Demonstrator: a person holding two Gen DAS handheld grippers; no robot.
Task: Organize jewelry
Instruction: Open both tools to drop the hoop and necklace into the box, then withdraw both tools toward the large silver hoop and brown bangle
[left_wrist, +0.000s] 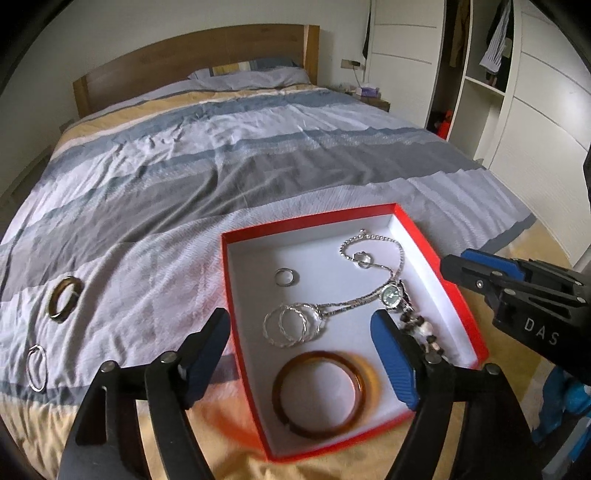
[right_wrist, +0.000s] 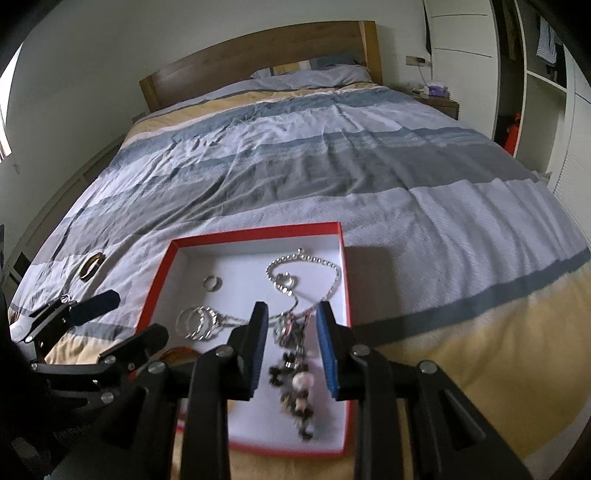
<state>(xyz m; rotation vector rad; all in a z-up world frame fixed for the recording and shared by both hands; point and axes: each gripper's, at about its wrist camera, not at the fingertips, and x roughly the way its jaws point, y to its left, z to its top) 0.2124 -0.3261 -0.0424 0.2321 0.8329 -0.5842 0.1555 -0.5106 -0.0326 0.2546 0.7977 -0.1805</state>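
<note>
The left gripper (left_wrist: 299, 347) stands wide apart, its ribbed blue pads gripping nothing, above a glossy amber bangle (left_wrist: 320, 395) lying flat in the box. The right gripper (right_wrist: 291, 350) is parted a little, empty, over a blurred beaded bracelet (right_wrist: 295, 387), possibly of stone chips. The shallow red cardboard box (left_wrist: 310, 219), white inside, rests on a crinkled striped duvet (left_wrist: 221, 155) and also holds twisted silver hoops (left_wrist: 291, 325), a chain necklace (left_wrist: 369, 251) and a plain ring (left_wrist: 285, 277). 2 more hoops, 1 brown (left_wrist: 63, 299) and 1 thin silver (left_wrist: 37, 367), lie outside on the fabric.
</note>
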